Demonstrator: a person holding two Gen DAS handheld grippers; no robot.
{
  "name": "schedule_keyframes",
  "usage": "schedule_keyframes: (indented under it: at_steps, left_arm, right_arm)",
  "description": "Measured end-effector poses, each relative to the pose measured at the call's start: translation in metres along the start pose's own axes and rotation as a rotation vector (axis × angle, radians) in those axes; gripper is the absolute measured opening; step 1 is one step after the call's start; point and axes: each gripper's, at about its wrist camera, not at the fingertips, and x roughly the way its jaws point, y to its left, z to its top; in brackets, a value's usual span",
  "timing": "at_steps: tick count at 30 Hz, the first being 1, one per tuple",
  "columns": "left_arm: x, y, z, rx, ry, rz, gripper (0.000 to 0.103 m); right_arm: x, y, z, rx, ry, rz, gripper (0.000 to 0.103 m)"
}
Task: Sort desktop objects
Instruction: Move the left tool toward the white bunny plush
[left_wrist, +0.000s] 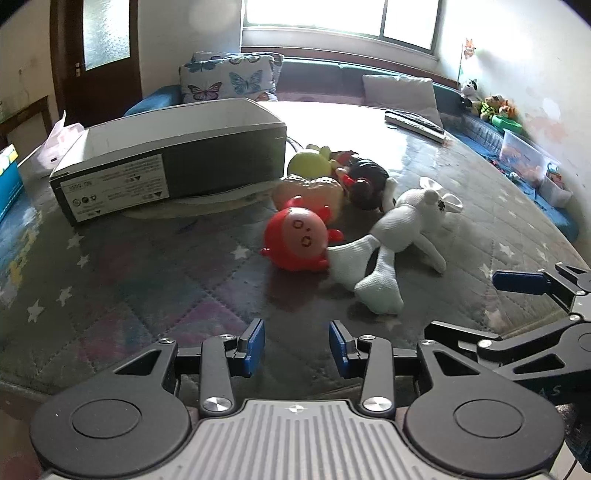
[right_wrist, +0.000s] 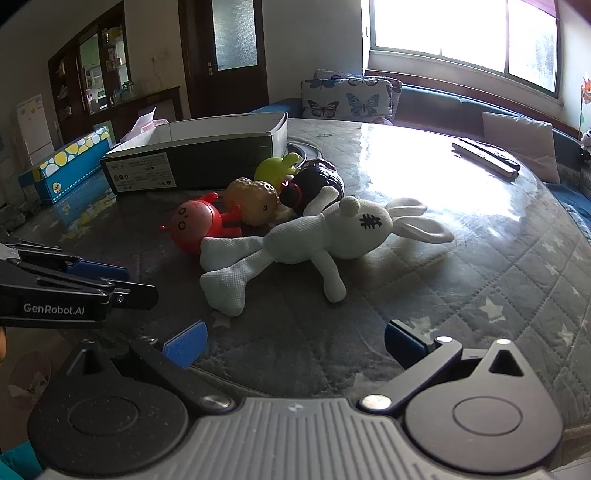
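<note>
A pile of toys lies mid-table: a red round toy, a white cloth rabbit, a tan bumpy toy, a yellow-green toy and a dark doll. An open dark box with a white inside stands left of them. My left gripper is open and empty, short of the red toy. My right gripper is open wide and empty, short of the rabbit's feet.
A round table with a grey quilted star cover. A blue dotted box lies far left. A remote or keyboard lies at the far side. Cushions and a bench stand behind.
</note>
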Motion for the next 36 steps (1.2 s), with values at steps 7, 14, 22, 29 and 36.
schedule_keyframes:
  at_steps: [7, 14, 22, 29, 36]
  left_arm:
    - [0.007, -0.010, 0.002, 0.015, 0.047, 0.016, 0.041]
    - [0.001, -0.009, -0.001, 0.024, 0.026, -0.004, 0.041]
    - [0.001, -0.011, -0.001, 0.029, 0.034, -0.019, 0.041]
    - [0.002, -0.013, 0.000, 0.034, 0.037, -0.032, 0.040]
    - [0.004, -0.013, 0.001, 0.034, 0.042, -0.030, 0.040]
  right_arm:
    - [0.002, 0.000, -0.001, -0.005, 0.011, 0.010, 0.103]
    - [0.002, 0.001, -0.002, -0.013, 0.016, 0.001, 0.103]
    - [0.003, 0.004, -0.001, -0.022, 0.022, 0.005, 0.103]
    - [0.004, 0.004, 0.000, -0.023, 0.023, 0.011, 0.103]
    - [0.008, 0.004, 0.001, -0.025, 0.030, 0.020, 0.103]
